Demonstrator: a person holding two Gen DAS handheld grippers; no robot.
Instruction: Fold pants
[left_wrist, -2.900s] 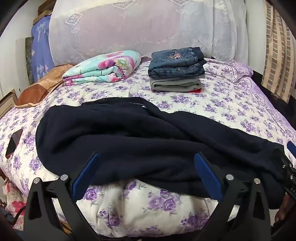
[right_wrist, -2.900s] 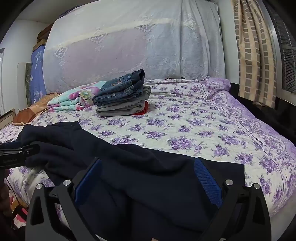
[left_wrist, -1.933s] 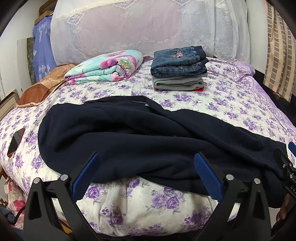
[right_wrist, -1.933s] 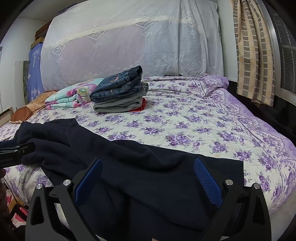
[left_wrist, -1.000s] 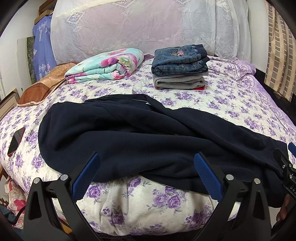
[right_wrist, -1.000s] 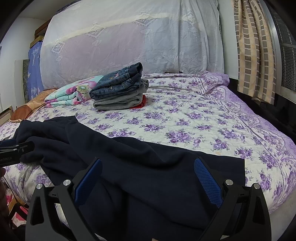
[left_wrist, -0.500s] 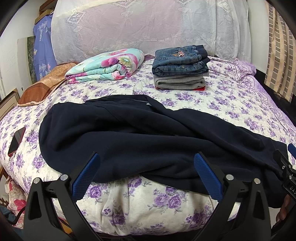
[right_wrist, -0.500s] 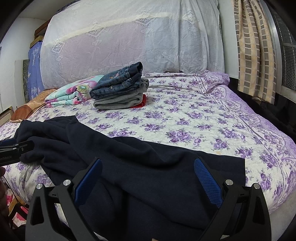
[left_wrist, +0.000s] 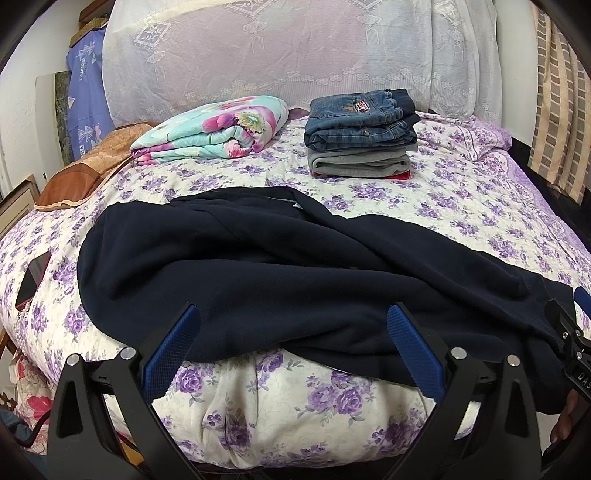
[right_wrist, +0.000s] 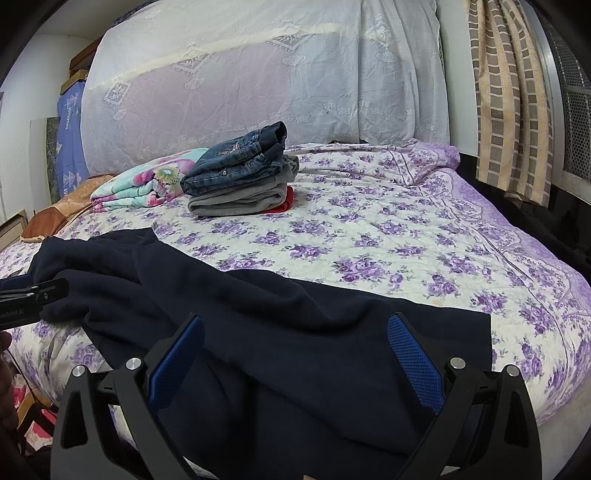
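Note:
Dark navy pants lie rumpled across the near part of the bed, one end hanging over the front edge; they also show in the right wrist view. My left gripper is open and empty, just in front of the pants' near edge. My right gripper is open and empty, over the pants' right end. The right gripper's body shows at the right edge of the left wrist view. The left gripper's tip shows at the left edge of the right wrist view.
The bed has a purple-flowered quilt. A stack of folded jeans and grey pants and a folded floral blanket lie at the back. A phone lies at the left edge. A curtain hangs right.
Both grippers have drifted only slightly; the view has shifted a little. The pants lie as before and both grippers stay open.

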